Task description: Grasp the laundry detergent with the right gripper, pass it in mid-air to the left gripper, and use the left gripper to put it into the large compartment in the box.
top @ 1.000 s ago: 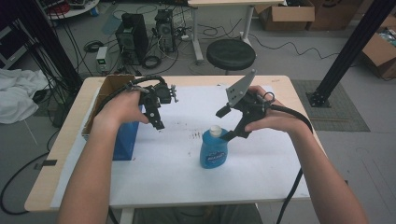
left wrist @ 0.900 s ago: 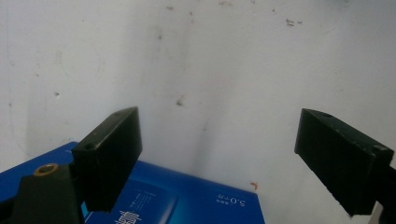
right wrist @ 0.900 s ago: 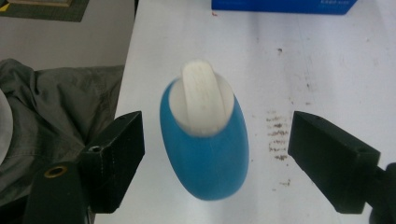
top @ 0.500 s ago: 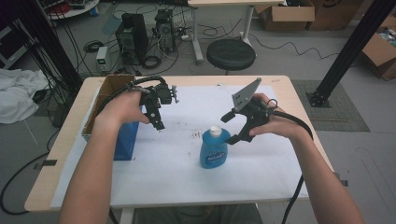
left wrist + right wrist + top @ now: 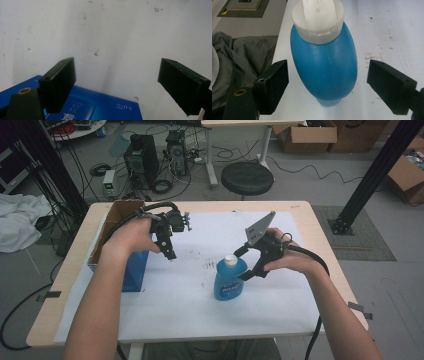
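A blue bottle (image 5: 229,280) with a white cap (image 5: 229,260) stands upright on the white table sheet (image 5: 200,285). My right gripper (image 5: 242,263) is open just right of it, one jaw behind the neck and one in front of the body; in the right gripper view the bottle (image 5: 324,65) sits between the jaws of that gripper (image 5: 328,87), with gaps on both sides. My left gripper (image 5: 171,254) hangs open over the sheet, just right of a blue box (image 5: 134,269). In the left gripper view the blue box (image 5: 100,106) lies below that gripper (image 5: 117,82).
An open cardboard box (image 5: 114,222) sits at the table's left edge behind the blue box. The wooden table edge (image 5: 327,250) runs to the right. A stool (image 5: 247,177), computer cases (image 5: 141,152) and cables stand on the floor beyond the table.
My right gripper has lowered and shifted right, its jaws now straddling the bottle's upper part. The left gripper has barely moved.
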`<move>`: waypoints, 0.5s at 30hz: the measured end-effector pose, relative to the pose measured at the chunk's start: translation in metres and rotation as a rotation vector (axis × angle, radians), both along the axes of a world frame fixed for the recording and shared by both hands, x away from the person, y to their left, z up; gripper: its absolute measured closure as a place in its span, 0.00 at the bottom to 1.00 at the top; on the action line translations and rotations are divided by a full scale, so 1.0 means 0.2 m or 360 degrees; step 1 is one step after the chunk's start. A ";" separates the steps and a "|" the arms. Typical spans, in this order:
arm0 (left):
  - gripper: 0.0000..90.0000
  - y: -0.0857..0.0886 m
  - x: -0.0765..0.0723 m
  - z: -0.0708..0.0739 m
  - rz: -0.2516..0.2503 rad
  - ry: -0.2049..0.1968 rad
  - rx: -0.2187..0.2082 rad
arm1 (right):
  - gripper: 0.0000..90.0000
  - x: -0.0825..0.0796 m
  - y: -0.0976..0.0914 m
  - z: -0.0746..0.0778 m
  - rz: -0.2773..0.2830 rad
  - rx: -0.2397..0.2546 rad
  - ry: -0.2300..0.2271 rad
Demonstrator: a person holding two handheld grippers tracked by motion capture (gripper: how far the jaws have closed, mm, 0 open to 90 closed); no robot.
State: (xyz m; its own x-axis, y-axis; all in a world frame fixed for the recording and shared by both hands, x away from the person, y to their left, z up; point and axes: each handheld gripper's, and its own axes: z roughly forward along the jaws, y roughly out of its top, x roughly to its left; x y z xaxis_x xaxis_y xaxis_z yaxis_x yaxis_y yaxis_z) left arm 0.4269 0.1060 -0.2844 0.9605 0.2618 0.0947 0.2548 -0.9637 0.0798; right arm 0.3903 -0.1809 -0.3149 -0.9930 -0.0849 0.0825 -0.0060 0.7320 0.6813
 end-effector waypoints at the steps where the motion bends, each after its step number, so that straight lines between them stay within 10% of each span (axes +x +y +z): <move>1: 0.17 0.00 0.00 0.00 -0.0001 -0.0001 -0.0001 | 0.20 0.00 0.00 -0.01 0.0001 0.0002 0.0003; 15: 0.17 0.00 0.00 0.00 0.0001 0.0004 0.0000 | 0.22 -0.01 0.07 -0.12 0.0013 0.0016 0.0035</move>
